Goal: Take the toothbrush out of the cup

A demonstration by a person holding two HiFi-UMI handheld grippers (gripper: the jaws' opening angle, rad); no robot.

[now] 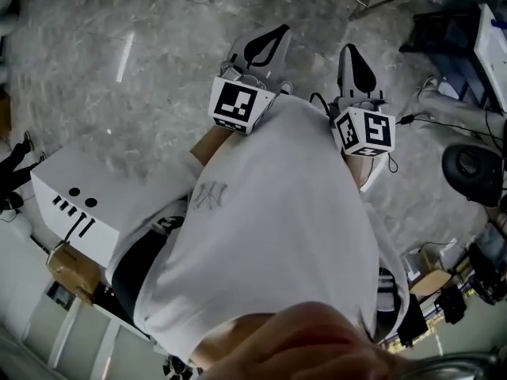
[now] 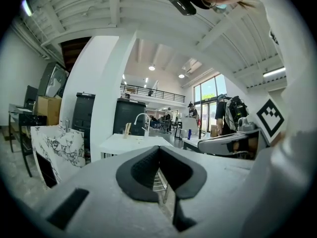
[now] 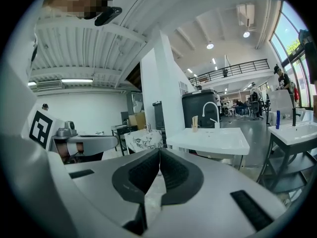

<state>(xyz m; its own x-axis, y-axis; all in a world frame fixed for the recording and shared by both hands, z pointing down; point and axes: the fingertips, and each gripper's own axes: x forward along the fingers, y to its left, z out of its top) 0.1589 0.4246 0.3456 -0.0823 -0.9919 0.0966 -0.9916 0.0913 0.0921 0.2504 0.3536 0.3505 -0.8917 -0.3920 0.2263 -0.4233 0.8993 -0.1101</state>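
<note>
Far left, beyond my left gripper [image 2: 158, 148], a marbled slab [image 2: 57, 143] leans on the floor [image 1: 158, 46]. The left gripper itself has its jaws closed, dark pads meeting at the tips with nothing between them. I hold it out level in front of my shirt [image 1: 261, 236], its marker cube [image 1: 238, 105] close against my chest.

Straight ahead of those tips and well apart from them stands a white sink [image 2: 131, 144] with a curved faucet [image 2: 143, 119]. Just left of the faucet, on the sink's back edge, sits the cup [image 2: 127, 131]. A pale stick stands upright out of it, the toothbrush [image 3: 194, 119], though it is too small to make out more. Neither gripper is anywhere near it.

Moving right, my right gripper [image 3: 159, 150] sits beside the left one, the two apart and pointing much the same way over the grey floor. Its jaws are closed too, pad on pad, and they hold nothing. From this gripper the sink lies ahead and a little to the right, with the cup left of the faucet and the marbled slab further left.
</note>
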